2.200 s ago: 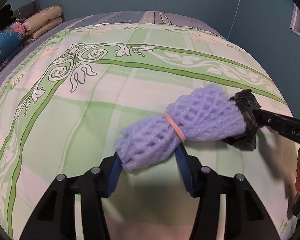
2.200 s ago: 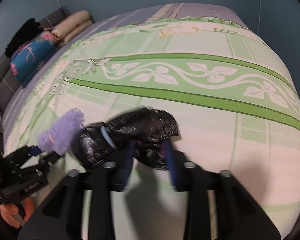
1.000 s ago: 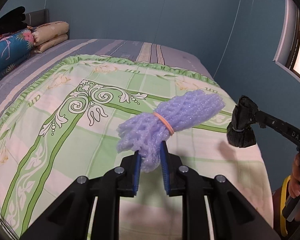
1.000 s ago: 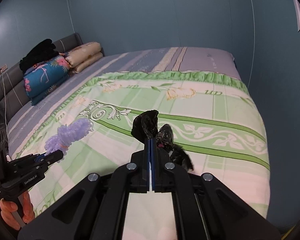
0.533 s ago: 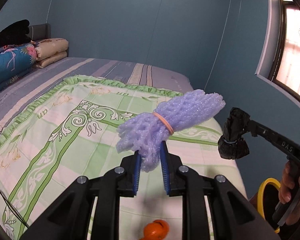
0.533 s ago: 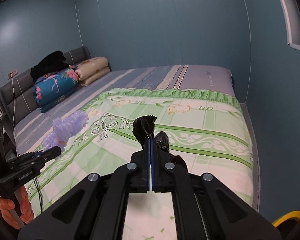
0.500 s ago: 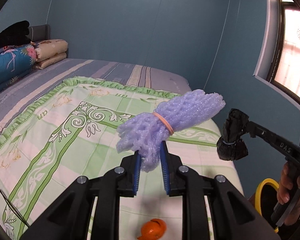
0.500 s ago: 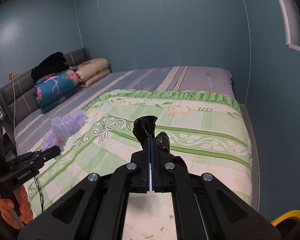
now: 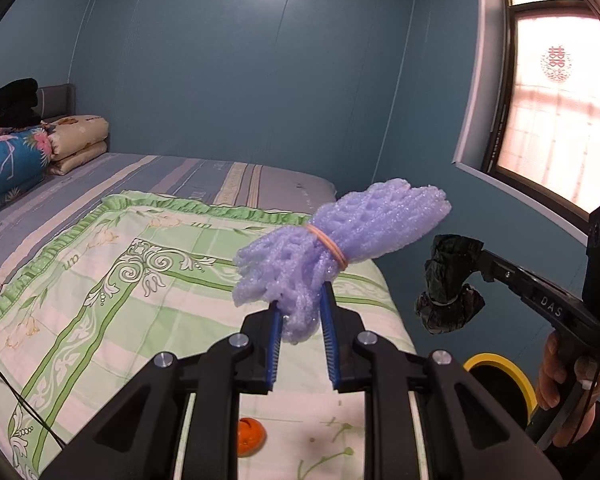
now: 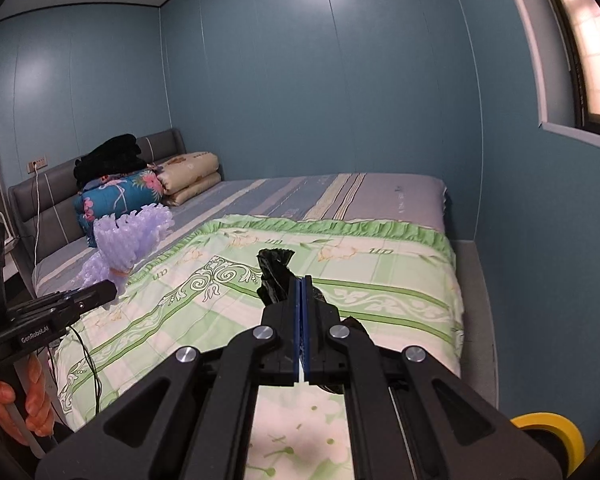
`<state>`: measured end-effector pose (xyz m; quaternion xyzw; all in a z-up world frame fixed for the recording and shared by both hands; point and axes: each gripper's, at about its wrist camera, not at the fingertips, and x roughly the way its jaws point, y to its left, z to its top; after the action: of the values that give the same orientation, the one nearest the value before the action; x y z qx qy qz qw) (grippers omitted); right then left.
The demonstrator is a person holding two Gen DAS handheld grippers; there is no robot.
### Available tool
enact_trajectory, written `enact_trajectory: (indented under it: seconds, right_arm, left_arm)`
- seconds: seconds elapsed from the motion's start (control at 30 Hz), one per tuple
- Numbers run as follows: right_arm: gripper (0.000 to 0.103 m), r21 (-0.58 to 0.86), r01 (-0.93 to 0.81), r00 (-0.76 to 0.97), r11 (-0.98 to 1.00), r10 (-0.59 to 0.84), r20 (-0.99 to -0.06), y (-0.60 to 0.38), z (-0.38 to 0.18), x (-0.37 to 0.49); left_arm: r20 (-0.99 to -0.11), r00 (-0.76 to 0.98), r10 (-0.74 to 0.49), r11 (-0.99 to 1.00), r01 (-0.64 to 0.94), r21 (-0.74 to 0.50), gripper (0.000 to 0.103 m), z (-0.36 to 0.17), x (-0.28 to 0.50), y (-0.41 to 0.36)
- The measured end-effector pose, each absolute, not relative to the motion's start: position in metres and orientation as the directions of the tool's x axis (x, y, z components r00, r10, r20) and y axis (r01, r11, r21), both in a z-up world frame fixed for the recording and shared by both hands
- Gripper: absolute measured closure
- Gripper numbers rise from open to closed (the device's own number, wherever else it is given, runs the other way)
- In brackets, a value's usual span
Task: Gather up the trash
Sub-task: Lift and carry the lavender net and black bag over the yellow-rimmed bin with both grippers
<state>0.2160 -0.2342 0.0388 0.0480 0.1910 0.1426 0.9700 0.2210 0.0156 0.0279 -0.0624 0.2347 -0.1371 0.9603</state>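
My left gripper (image 9: 300, 312) is shut on the lower end of a purple foam net bundle (image 9: 340, 236) tied with an orange rubber band; the bundle (image 10: 130, 240) sticks up above the bed. To the right, my right gripper (image 10: 302, 284) is shut on a crumpled black plastic bag (image 10: 274, 276), whose wad (image 9: 450, 284) hangs at the fingertips in the left wrist view. A yellow-rimmed bin (image 9: 500, 376) stands on the floor beside the bed, below the black bag. A small orange scrap (image 9: 250, 436) lies on the quilt under my left gripper.
The green patterned quilt (image 9: 100, 300) covers the near half of the bed. Folded blankets and pillows (image 10: 152, 188) are stacked at the headboard. A blue wall and a window (image 9: 556, 112) stand to the right. A thin black cable (image 10: 86, 356) hangs off the bed's left edge.
Both grippers have lifted up and pulled back from the bed with their loads. The yellow bin and the orange scrap have come into view below.
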Motion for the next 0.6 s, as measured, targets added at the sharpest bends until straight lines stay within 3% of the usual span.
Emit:
enact_trajectory:
  seconds: [0.6]
  right_arm:
    - [0.103, 0.129, -0.116, 0.944, 0.985, 0.149, -0.296, -0.323, 0.047, 0.136]
  left_arm:
    - [-0.360, 0.809, -0.465, 0.883, 0.451, -0.128, 0.086, 0.056, 0.159, -0.086]
